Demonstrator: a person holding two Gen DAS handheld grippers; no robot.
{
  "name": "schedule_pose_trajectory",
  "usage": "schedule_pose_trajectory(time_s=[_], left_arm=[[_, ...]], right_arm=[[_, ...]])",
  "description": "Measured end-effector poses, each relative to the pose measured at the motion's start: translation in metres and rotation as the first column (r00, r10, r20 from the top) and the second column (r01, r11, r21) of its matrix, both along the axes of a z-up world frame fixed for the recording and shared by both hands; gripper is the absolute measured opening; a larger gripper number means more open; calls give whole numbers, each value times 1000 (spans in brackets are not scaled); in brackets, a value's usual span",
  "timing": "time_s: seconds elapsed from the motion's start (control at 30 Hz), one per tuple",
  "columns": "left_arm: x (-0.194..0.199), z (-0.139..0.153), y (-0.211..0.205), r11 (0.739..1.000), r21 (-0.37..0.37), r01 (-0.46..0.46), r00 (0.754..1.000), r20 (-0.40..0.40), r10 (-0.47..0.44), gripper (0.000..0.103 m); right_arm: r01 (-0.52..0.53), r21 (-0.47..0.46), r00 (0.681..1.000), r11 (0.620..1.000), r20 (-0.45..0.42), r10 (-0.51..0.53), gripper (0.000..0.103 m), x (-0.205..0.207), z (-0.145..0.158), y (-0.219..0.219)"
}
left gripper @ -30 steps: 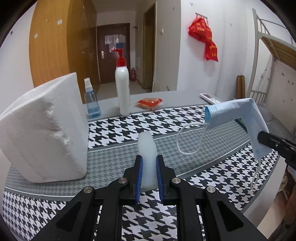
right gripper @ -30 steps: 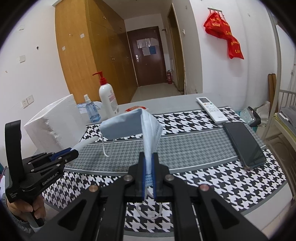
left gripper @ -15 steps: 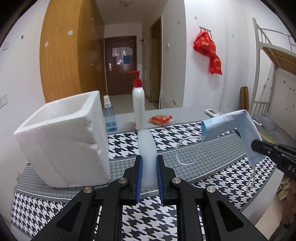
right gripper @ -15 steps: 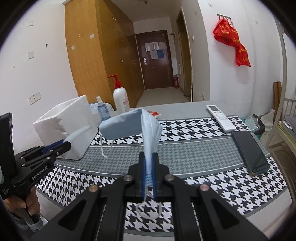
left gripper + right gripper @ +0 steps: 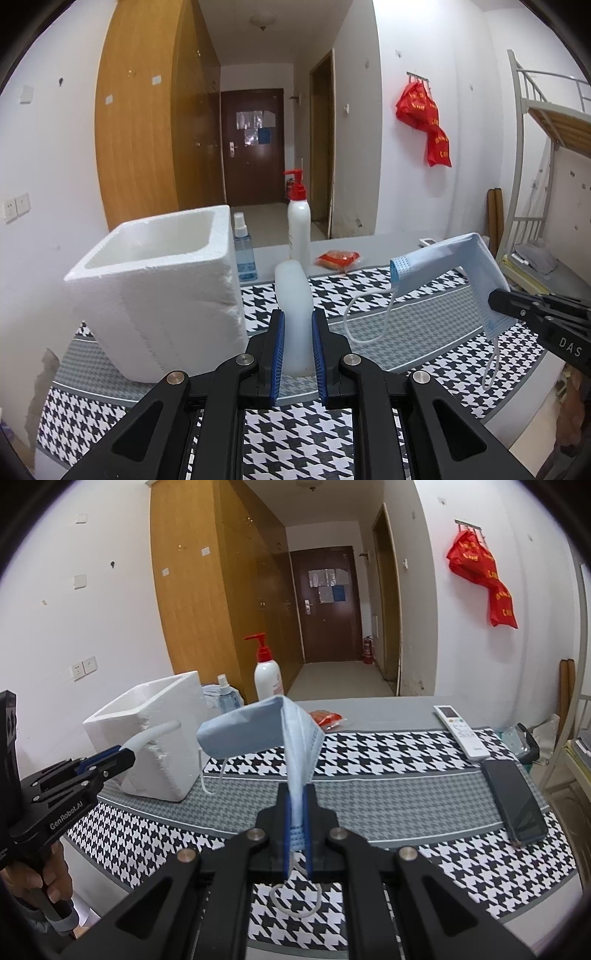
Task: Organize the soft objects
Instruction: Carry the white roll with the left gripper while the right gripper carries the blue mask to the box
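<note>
Showing both tongs raised above a worktop covered with a houndstooth cloth. Left tongs are clamped on a translucent white soft tube, which stands up between the blue pads just beside the open white foam box; in the right wrist view the tube's rounded tip lies in front of the box's near wall. Right tongs are clamped on one end of a folded blue face mask; the mask rises from the pads and bends toward the box, with one white ear loop dangling below the tongs and another hanging from the far end. Behind the box stand a blue spray bottle and a white pump bottle; near them lies a red packet. A remote control and a dark phone lie at the right side of the worktop.
</note>
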State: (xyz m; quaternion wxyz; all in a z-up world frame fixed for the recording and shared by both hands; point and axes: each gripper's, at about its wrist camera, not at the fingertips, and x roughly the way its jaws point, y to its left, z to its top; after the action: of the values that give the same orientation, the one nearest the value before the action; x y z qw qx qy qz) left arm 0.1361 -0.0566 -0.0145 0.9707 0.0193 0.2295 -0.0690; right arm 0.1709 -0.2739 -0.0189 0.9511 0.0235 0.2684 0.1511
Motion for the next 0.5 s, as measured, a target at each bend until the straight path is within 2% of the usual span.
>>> schedule_pose_trajectory(time_s=[0.5], left_arm=[[-14,18,21,1000,-4,-30,998,56,30,16]], right_arm=[[-64,2,998,998,21,64,8,4,8,22]])
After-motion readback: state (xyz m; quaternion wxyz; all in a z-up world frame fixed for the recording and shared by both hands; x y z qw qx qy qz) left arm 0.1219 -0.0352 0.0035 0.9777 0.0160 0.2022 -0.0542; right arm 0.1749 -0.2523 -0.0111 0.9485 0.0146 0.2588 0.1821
